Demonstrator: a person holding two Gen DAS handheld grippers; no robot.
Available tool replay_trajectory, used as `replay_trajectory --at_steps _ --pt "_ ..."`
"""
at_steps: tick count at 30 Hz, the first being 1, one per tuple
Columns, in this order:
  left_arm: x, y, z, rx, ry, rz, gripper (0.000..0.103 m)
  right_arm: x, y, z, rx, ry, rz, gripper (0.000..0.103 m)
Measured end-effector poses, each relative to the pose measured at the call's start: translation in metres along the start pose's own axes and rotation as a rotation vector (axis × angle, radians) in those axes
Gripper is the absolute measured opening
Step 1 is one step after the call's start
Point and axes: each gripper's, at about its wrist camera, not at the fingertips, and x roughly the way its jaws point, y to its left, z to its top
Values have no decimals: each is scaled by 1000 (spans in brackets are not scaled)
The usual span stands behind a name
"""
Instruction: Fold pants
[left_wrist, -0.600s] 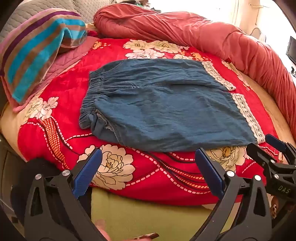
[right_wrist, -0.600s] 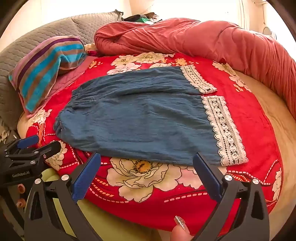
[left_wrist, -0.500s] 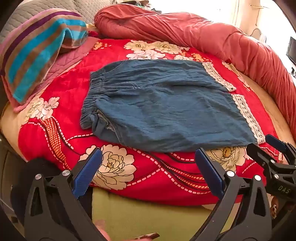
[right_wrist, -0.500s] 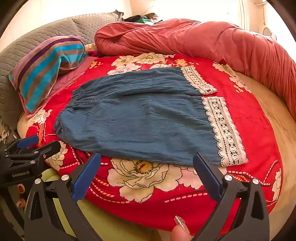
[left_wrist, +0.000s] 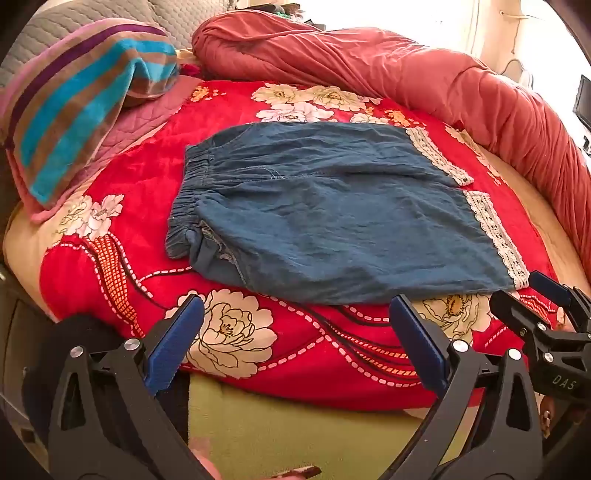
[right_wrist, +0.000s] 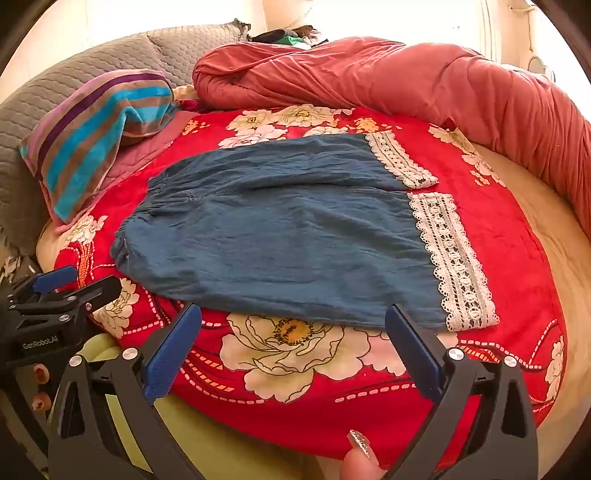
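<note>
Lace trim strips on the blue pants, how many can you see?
2. One lace strip edges the nearer leg hem on the right; the other lace strip edges the farther leg hem behind it. Any underneath stay hidden.

Matt blue denim-like pants (left_wrist: 332, 218) with white lace hems (right_wrist: 450, 254), plush floral blanket (left_wrist: 147, 177)

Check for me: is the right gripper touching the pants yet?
Apart. In the right wrist view the right gripper hangs open, and floral blanket shows between its blue fingertips and the near edge of the pants.
</note>
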Motion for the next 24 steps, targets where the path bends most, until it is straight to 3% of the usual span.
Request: replay_trajectory --at_steps 24 --pt "-3 -1 3 2 -14 4 94 0 4 1 -4 2 8 99"
